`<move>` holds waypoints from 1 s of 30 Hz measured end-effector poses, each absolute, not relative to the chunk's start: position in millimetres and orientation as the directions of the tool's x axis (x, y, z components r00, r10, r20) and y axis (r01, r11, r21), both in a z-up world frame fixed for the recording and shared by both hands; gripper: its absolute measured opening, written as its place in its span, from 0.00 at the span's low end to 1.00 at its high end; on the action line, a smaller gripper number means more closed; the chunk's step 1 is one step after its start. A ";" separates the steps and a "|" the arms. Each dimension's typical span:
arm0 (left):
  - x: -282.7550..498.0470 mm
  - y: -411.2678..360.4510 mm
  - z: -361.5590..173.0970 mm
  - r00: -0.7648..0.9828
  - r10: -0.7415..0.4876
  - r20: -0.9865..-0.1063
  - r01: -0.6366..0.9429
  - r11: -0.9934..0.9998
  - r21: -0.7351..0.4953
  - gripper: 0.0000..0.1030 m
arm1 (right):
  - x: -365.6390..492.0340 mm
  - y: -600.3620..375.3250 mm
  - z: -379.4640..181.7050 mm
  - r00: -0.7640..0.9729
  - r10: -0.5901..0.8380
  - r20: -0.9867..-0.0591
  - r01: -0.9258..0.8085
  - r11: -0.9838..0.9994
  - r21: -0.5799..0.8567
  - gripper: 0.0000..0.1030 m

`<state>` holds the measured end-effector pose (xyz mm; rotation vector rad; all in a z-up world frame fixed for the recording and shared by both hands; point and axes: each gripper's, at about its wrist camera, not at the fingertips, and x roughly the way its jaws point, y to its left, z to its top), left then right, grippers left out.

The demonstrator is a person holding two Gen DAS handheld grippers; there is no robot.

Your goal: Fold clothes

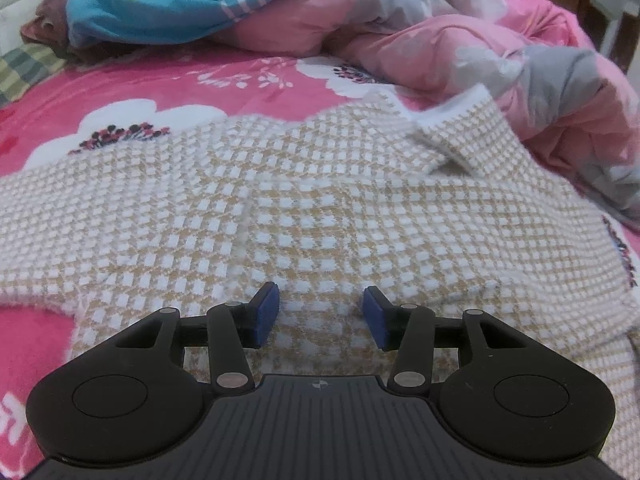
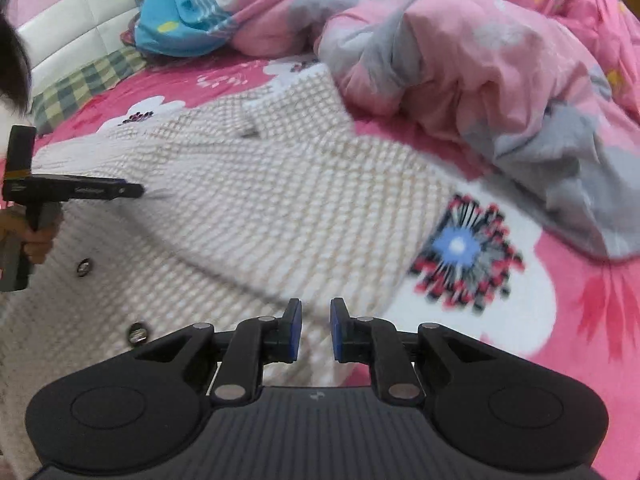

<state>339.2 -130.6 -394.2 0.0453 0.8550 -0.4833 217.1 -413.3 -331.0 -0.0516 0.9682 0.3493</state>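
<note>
The jacket [image 1: 312, 208], a cream and tan checked knit with dark buttons [image 2: 83, 267], lies spread on the pink floral bedsheet [image 1: 120, 80], in front of the bunched quilt [image 1: 440, 32] heaped at the far side of the bed. One sleeve [image 1: 460, 136] is laid inward across the jacket body, its white-edged cuff turned over near the quilt; this reads as a first fold, though the fabric there sits loose, not flat. The rest of the jacket remains a single broad layer with wrinkles, so judged from its lie the task is at an early stage: the other sleeve, the side folds and the final halving appear still to do. The left gripper [image 1: 320, 314] hovers over the near part of the jacket, jaws apart with nothing between them. The right gripper [image 2: 316, 330] is above the jacket's near edge beside a sheet flower, jaws narrowly parted and empty.
</note>
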 end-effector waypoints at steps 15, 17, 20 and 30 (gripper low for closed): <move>355.6 -5.6 -343.6 0.577 -0.421 -0.700 0.092 0.885 -0.456 0.54 | 264.4 -211.2 -292.2 0.575 0.406 -0.711 -0.427 0.890 0.162 0.15; 363.0 33.3 -345.0 0.601 -0.359 -0.714 -0.057 0.872 -0.487 0.54 | 279.1 -178.1 -290.1 0.560 0.445 -0.698 -0.470 0.865 0.174 0.15; 374.1 86.7 -353.1 0.621 -0.267 -0.737 -0.251 0.823 -0.510 0.54 | 298.6 -128.4 -291.5 0.525 0.490 -0.696 -0.532 0.827 0.181 0.15; 400.1 172.6 -378.0 0.631 -0.114 -0.767 -0.536 0.650 -0.538 0.57 | 343.6 -20.0 -315.4 0.436 0.531 -0.726 -0.544 0.799 0.258 0.15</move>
